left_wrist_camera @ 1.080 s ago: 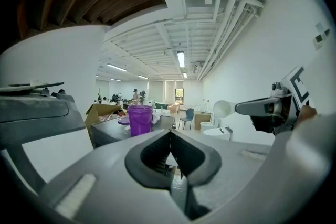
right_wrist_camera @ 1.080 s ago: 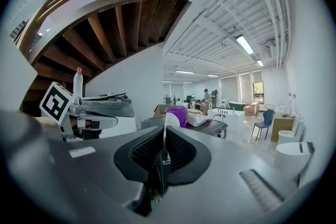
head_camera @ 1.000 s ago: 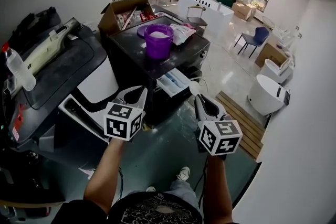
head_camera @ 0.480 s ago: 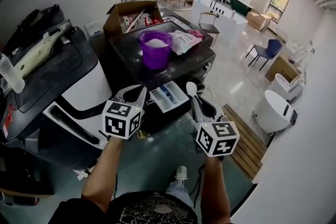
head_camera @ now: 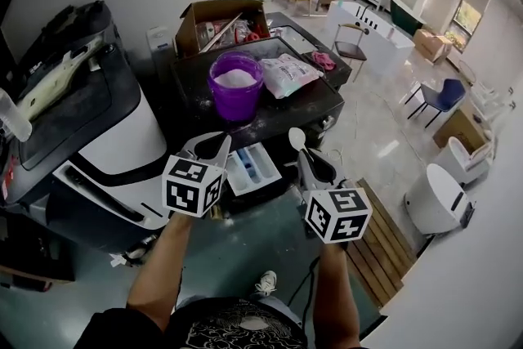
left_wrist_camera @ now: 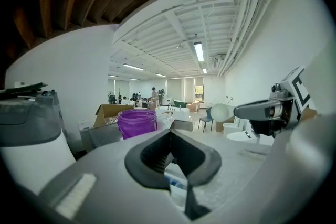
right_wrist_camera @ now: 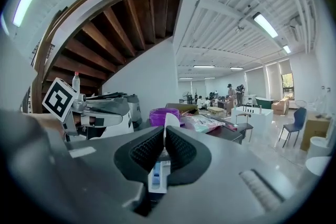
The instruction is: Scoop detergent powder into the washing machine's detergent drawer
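Note:
The purple bucket (head_camera: 235, 86) of white powder stands on the dark washing machine top (head_camera: 315, 106). Below it the detergent drawer (head_camera: 252, 167) is pulled out, white with a blue compartment. My right gripper (head_camera: 307, 161) is shut on the handle of a white spoon (head_camera: 296, 139), whose bowl points up just right of the drawer. The spoon (right_wrist_camera: 169, 120) rises between the right gripper's (right_wrist_camera: 164, 147) pads, with the bucket (right_wrist_camera: 164, 114) behind. My left gripper (head_camera: 211, 148) hangs left of the drawer, slightly open and empty. The left gripper (left_wrist_camera: 170, 165) faces the bucket (left_wrist_camera: 136, 122) and sees the spoon (left_wrist_camera: 220, 113).
A white detergent bag (head_camera: 292, 73) lies right of the bucket, a cardboard box (head_camera: 221, 19) behind it. A large black-and-white machine (head_camera: 90, 127) stands to the left. A wooden slat platform (head_camera: 372, 257) lies on the floor at the right. People and furniture fill the far room.
The view has swung so the washing machine sits nearer and lower in frame. Both grippers keep their pose before the drawer; the spoon stays gripped.

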`<state>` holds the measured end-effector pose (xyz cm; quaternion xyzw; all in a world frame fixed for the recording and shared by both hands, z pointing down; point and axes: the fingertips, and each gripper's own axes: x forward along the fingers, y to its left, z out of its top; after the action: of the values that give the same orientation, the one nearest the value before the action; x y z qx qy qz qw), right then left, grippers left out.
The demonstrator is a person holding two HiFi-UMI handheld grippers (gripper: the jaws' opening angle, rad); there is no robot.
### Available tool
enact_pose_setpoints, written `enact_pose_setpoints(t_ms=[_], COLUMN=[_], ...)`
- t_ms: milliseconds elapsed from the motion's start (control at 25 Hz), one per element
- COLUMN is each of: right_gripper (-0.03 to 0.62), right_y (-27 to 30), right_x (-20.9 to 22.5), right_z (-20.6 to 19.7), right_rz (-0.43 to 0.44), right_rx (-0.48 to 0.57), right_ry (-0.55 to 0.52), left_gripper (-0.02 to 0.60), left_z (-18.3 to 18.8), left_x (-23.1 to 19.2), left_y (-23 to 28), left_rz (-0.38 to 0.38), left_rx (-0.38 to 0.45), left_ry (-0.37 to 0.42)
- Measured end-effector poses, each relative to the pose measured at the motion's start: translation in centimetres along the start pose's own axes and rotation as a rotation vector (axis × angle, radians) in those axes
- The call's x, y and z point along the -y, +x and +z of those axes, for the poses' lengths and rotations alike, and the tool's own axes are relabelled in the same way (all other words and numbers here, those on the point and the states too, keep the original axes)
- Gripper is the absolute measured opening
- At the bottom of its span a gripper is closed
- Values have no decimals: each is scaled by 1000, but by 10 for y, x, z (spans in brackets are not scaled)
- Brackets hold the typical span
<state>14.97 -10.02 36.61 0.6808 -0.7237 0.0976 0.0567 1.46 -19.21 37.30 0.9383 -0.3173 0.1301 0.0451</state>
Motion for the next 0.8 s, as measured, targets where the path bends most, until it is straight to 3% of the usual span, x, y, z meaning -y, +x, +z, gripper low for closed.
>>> enact_pose_setpoints(t_ms=[400,800], right_gripper=[38,38], right_y=[39,70], right_x=[34,27], right_z=[5,17], right_rz=[131,274], right_rx=[-15,0], right_ry=[-12,-34], left_gripper=[0,0], left_z=[10,16], left_x=[-5,-22], left_y=[30,22], left_rz=[125,256], left_rx=[-18,-17], left_ry=[-13,-21])
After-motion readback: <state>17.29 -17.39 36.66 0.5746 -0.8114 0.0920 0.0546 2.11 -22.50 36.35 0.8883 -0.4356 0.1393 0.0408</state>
